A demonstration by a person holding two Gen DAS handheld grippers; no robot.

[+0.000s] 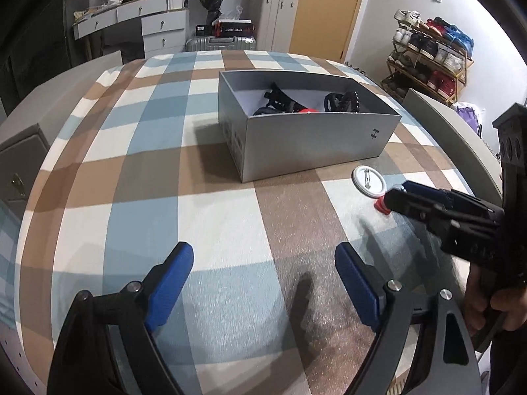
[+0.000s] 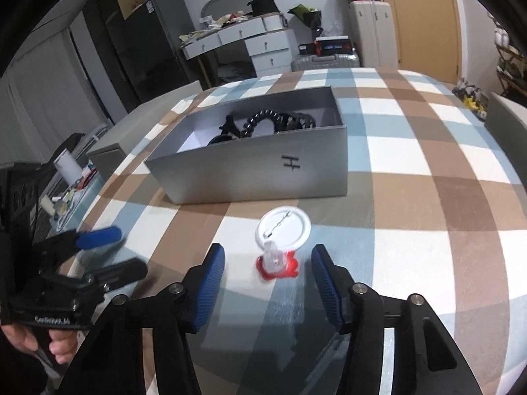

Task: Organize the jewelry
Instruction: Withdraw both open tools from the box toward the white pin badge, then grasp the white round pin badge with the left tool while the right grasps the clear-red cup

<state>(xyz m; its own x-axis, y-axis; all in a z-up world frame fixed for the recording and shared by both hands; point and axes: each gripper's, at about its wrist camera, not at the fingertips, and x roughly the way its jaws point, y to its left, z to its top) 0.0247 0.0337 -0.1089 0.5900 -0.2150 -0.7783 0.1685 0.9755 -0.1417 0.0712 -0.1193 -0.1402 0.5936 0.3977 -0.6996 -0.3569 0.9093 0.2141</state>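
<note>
Two items: white round pin badge (image 2: 284,227), pin side up; red-and-clear clip (image 2: 277,263) touching its 6 o'clock edge.
Right gripper (image 2: 268,283): spread, flanking clip.
Left gripper (image 1: 263,283): spread, empty.

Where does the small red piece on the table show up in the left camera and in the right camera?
Left wrist view: the red piece sits far right, mostly hidden behind the right claw.
Right wrist view: it lies low in the middle, between that claw's open fingers.
Shared landmark: the white round badge, just beyond it, in front of the grey box.
</note>
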